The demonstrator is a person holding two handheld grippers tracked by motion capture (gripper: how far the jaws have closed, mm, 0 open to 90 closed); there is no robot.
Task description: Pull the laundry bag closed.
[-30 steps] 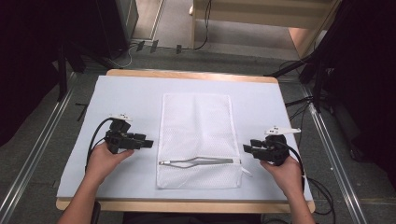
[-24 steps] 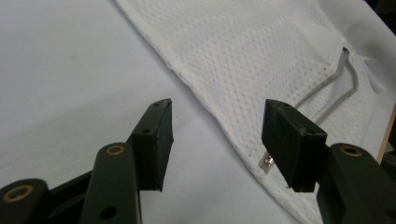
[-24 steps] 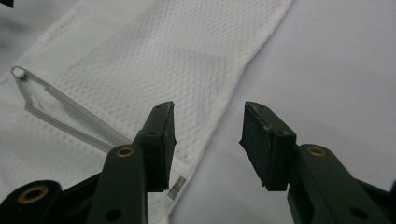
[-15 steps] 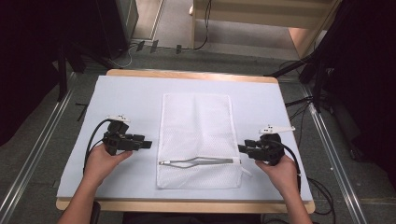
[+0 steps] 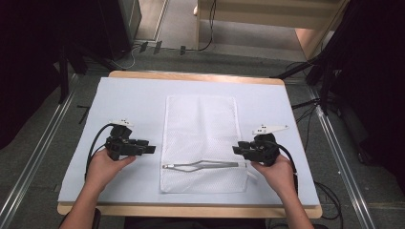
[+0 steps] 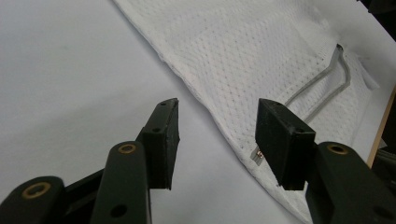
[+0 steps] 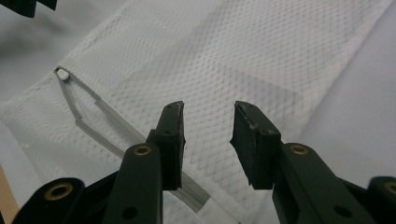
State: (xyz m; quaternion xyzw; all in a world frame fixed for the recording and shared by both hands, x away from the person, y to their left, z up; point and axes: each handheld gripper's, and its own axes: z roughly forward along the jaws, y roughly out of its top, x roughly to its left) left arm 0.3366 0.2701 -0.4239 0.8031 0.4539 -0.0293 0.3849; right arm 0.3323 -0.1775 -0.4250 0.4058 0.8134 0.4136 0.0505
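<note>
**Both tongs open at the mesh bag's edges; nothing gripped**

The left tongs (image 5: 149,149) are resting on the pale blue mat (image 5: 129,102), pointing toward the left edge of the white mesh bag (image 5: 200,129). In the left gripper view the jaws are standing apart and have just been closing; the bag's seam is lying under the tongs' right-hand pad (image 6: 280,135), but nothing is pinched between them. The bag is lying flat just ahead of these tongs, not lifted.

The right tongs (image 5: 237,150) are sitting at the bag's right edge, tips over the mesh. Their jaws have also just been closing, yet a clear gap is showing between the pads (image 7: 172,135), with only flat mesh beneath.

A zipper (image 5: 200,165), partly open, is running across the bag's near end, between the two tongs. Its right end is lying just under the right tongs (image 7: 205,140).
</note>
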